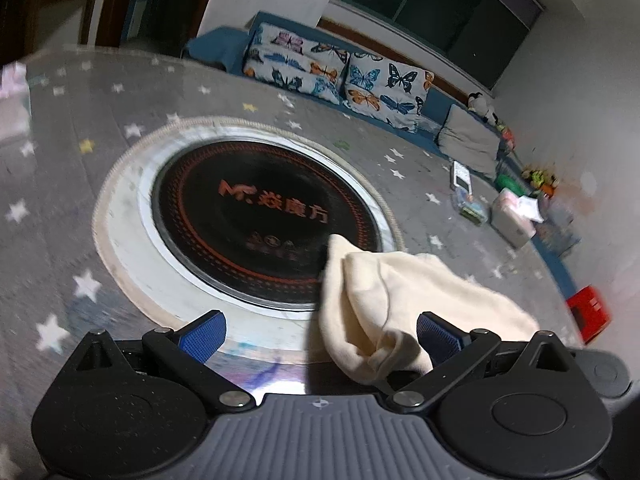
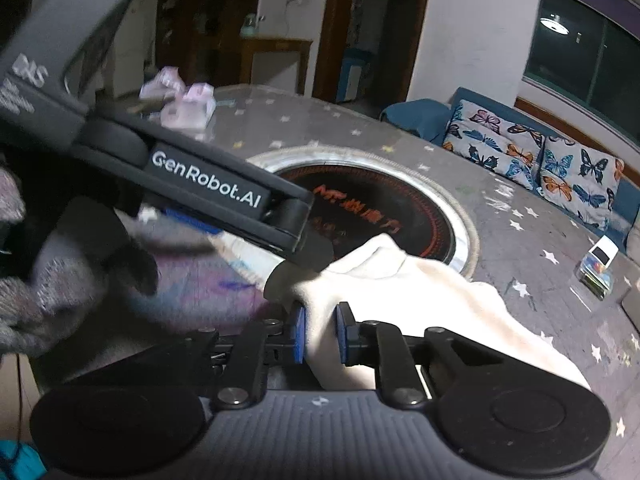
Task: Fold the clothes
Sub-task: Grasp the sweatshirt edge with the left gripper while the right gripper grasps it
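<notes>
Cream garment (image 2: 400,300) lies bunched at lower centre on a starry table (image 2: 520,208); right gripper (image 2: 320,330) pinches its fold, left gripper (image 1: 320,330) spread wide.

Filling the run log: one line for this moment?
stage: gripping | right gripper: shut on cream garment | left gripper: open, garment beside one pad | table
</notes>
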`<action>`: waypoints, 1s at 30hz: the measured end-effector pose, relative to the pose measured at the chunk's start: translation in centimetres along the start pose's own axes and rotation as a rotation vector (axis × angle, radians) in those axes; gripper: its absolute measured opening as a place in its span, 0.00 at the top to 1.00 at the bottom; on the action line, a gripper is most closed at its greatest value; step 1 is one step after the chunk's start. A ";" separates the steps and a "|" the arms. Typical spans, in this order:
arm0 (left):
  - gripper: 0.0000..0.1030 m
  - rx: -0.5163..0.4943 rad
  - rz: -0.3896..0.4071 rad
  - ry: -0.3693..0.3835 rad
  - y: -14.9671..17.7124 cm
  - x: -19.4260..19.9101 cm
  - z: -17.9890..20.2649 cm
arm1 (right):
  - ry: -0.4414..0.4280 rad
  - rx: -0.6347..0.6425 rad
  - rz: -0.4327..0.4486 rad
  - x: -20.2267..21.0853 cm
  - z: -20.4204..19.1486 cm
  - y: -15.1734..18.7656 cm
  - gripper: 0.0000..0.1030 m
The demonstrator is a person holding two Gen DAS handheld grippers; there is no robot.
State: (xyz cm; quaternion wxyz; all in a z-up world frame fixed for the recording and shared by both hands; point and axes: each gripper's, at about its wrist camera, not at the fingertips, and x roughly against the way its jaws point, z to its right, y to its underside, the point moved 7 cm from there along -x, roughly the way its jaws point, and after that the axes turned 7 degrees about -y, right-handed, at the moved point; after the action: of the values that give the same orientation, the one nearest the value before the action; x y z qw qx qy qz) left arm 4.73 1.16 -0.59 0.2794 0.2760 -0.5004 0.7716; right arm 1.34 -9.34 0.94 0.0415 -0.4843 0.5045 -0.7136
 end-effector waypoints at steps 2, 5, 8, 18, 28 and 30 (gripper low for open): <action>0.00 0.046 -0.029 0.029 -0.1 -0.4 0.1 | -0.010 -0.023 0.017 0.6 0.4 -0.1 0.87; 0.01 0.105 -0.073 0.071 -0.1 -1.1 0.3 | -0.031 -0.045 0.037 1.5 0.6 -0.2 0.87; 0.01 0.150 -0.112 0.105 0.3 -1.8 0.6 | -0.044 -0.053 0.058 2.3 0.6 -0.3 0.88; 0.57 0.292 -0.170 0.229 1.2 -2.7 0.8 | -0.116 -0.039 0.089 3.5 -0.6 -0.2 0.88; 0.82 0.209 -0.106 0.187 1.1 -2.3 1.0 | -0.066 -0.133 0.098 5.6 3.0 1.6 0.72; 0.82 0.180 -0.093 0.170 1.2 -2.3 1.2 | 0.007 -0.175 0.086 6.1 5.3 2.5 0.72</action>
State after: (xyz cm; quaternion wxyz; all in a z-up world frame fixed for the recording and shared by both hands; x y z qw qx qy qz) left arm 5.63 -0.73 -2.55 0.3304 0.2566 -0.3902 0.8202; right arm 0.97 -17.48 3.11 0.0277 -0.4615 0.5851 -0.6662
